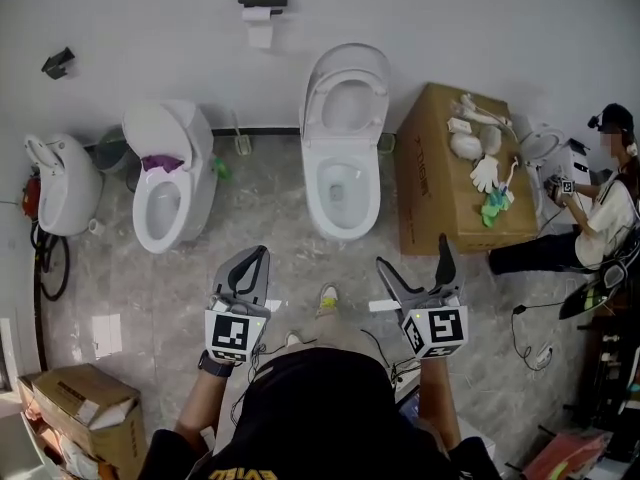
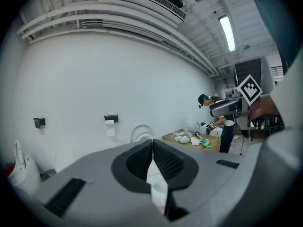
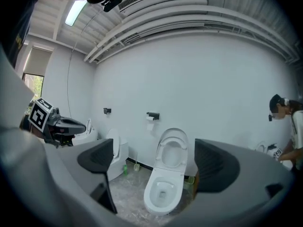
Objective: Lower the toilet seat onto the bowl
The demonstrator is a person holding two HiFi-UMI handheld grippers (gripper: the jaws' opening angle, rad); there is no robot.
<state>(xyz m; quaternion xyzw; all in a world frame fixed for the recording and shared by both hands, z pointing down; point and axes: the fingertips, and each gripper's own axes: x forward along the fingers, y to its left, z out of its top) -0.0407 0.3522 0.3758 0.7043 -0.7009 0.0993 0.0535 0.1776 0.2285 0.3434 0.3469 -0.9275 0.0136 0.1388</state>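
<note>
Head view: seat (image 1: 346, 68) upright above bowl (image 1: 343, 230), well ahead of left gripper (image 1: 258, 256) and right gripper (image 1: 415, 253)
Left gripper view: fingers (image 2: 165, 162) pressed together
Right gripper view: fingers (image 3: 99, 157) spread, empty
Seat: likely stiff, smooth, hinged plastic; hold top rim

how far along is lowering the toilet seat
Nothing looks done: the toilet seat stands upright against its lid, above the open bowl. In hand: nothing; the right gripper is open and the left gripper shut, both short of the seat. Left: reach, grip the seat, lower it.
</note>
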